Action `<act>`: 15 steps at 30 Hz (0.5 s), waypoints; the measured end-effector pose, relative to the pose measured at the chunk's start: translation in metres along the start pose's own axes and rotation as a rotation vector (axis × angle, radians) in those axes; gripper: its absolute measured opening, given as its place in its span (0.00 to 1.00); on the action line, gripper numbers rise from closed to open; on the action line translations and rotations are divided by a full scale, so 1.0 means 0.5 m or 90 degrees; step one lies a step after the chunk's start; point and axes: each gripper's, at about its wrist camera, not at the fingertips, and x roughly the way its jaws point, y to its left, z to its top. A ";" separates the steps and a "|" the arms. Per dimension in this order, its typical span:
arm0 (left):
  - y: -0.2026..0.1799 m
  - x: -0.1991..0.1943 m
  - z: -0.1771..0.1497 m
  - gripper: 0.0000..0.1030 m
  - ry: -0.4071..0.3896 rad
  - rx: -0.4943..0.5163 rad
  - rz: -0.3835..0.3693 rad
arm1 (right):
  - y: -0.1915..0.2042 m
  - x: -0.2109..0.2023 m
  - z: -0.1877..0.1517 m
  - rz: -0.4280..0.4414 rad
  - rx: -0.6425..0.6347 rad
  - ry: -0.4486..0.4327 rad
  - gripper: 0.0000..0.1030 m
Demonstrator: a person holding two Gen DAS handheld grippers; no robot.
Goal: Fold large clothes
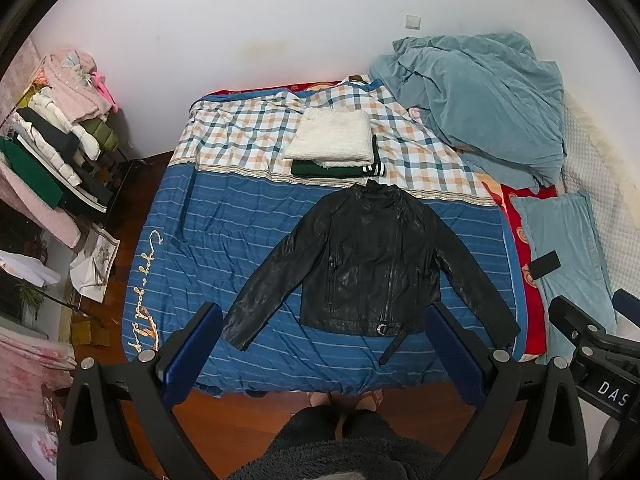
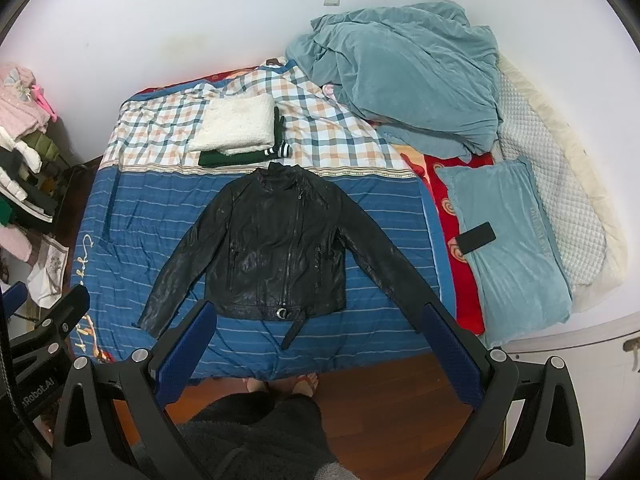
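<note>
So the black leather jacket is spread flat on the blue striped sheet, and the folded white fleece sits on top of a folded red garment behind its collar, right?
Not quite: the folded garment under the white fleece is dark green with white-striped cuffs, not red. The right wrist view shows it. The black leather jacket does lie spread flat on the blue striped sheet.

A crumpled teal velvet blanket [image 2: 408, 76] is lying heaped beside a matching teal pillow [image 2: 508, 248], with a flat black phone [image 2: 477, 237] resting on the pillow's edge.
</note>
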 end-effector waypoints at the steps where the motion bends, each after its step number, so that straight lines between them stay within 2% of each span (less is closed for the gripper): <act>1: 0.000 0.000 0.001 1.00 0.000 0.000 0.000 | 0.001 -0.001 -0.001 0.002 0.001 0.001 1.00; 15: 0.003 -0.010 0.008 1.00 -0.004 0.002 0.001 | 0.006 -0.004 -0.001 -0.001 0.000 -0.003 1.00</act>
